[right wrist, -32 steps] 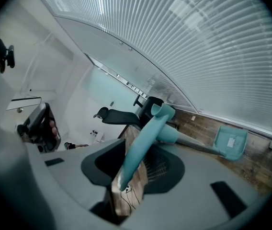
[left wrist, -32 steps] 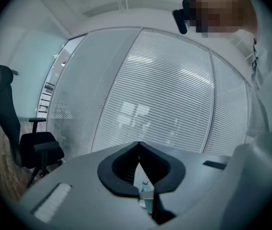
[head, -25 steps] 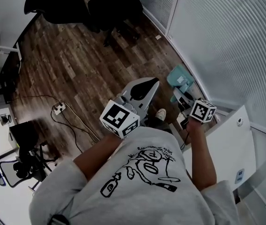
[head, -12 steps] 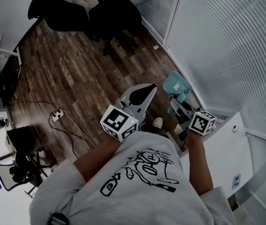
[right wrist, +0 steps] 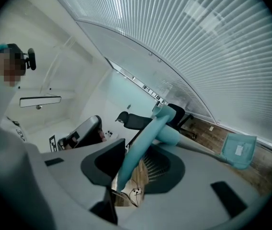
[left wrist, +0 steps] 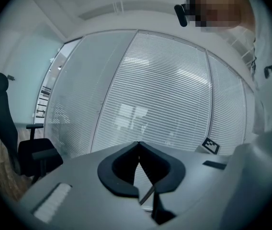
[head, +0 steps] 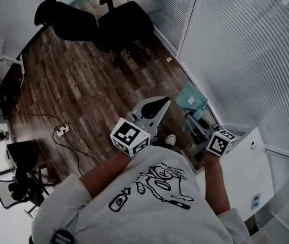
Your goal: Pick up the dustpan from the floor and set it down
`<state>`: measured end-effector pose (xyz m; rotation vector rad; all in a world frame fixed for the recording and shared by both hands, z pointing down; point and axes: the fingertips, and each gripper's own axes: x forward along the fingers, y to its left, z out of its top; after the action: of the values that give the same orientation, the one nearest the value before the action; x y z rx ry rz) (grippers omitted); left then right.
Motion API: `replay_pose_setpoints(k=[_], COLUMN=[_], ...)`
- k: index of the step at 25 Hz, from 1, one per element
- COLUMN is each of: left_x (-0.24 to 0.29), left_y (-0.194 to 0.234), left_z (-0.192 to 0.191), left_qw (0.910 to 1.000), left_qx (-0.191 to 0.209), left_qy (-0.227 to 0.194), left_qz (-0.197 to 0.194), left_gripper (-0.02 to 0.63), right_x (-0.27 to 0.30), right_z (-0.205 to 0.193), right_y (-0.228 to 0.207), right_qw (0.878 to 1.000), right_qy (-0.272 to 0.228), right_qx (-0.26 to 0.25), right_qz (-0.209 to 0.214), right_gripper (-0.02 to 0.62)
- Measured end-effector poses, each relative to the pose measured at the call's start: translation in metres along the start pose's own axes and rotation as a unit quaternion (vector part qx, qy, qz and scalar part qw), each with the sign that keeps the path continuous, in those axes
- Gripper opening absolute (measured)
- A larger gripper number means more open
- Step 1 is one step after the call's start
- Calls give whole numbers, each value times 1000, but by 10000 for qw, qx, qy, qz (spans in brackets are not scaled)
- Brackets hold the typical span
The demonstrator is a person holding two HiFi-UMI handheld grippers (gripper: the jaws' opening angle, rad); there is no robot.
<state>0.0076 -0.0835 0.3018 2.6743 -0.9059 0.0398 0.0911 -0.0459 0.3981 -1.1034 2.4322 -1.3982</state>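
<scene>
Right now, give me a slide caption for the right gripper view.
Right hand-held gripper clamps teal dustpan by its handle, over wood floor.

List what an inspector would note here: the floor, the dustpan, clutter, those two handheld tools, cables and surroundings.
Surface: dark wood-plank floor.
Job's things: teal dustpan near the glass wall; whether it touches the floor is unclear.
Clutter: one small pale scrap by the wall.
Grippers: left gripper jaws together, empty; right gripper jaws closed on the dustpan's long handle.
Cables: corded power strip lying on the floor.
Surroundings: two black office chairs; glass walls with blinds.
</scene>
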Motion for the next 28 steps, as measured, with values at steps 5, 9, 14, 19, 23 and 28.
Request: replay_pose_setpoints(k=[5,9,14,19,23,28], left_x=[0,2,1,3,1,0], left_y=[-3,-4,-4,-2,0,0], left_z=[0,-1,-1,0,-3,-7], left_qw=[10000,10000,10000,10000,9999,9999], left_qx=[4,5,10,8,-21,-53], left_qy=[20,40,54,74,110,141], left_qz=[-24,-39,-40,-44,-31,-23], left_gripper=[2,2,2,2,2,2], right_x=[-4,-6,-6,-5,-3,-1], right_z=[2,2,2,2,-1,-7], right_y=[5,4,3,-11,-20,-33], right_qw=[10000,10000,10000,9999,9997,9995], right_qy=[-46,-28,-13,-26,-12,-10], right_qx=[-35,-42,-38,-5,56,100], right_qz=[7,-34,-82,-148,-251,-291], right_gripper=[106,106,106,106,106,106])
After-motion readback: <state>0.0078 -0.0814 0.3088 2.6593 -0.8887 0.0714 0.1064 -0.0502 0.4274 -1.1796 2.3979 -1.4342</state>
